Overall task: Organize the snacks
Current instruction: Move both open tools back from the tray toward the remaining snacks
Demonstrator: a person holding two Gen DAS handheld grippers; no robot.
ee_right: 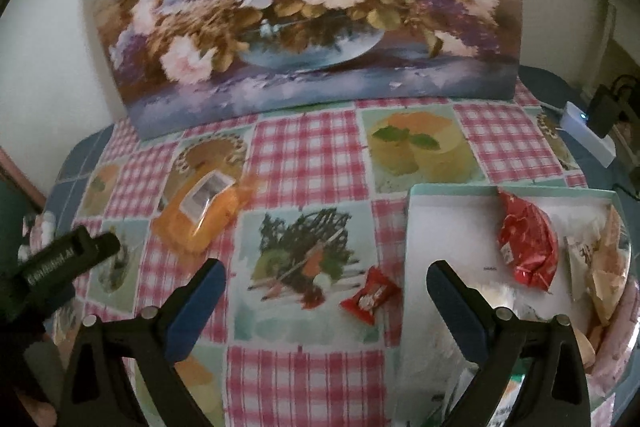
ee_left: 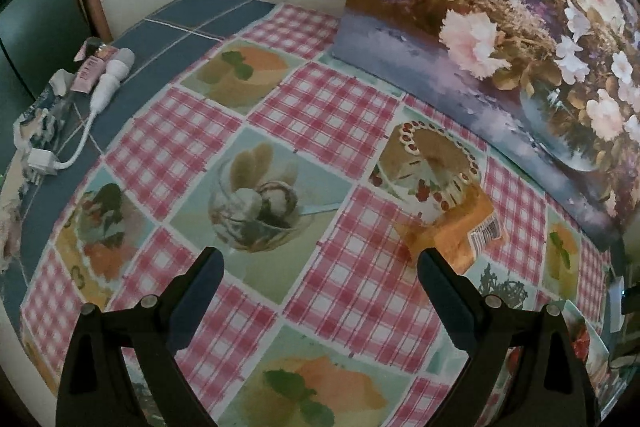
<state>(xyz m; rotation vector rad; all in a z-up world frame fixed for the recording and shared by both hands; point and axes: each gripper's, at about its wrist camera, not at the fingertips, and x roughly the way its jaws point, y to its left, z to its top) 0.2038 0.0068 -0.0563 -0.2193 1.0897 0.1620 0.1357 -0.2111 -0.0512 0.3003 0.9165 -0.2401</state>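
At the bottom of the right wrist view, our right gripper (ee_right: 326,275) is wide open and holds nothing. Just past it, at lower middle, lies a small red candy (ee_right: 370,299) on the checked tablecloth (ee_right: 304,147). To its right sits the white tray (ee_right: 448,227) with a red snack bag (ee_right: 528,247) inside. An orange packet (ee_right: 200,215) lies at middle left. In the left wrist view, our left gripper (ee_left: 320,259) is wide open too, with the orange packet (ee_left: 456,227) near its right finger. We think we should pinch the candy in its middle, gently. The labels are too blurry to read.
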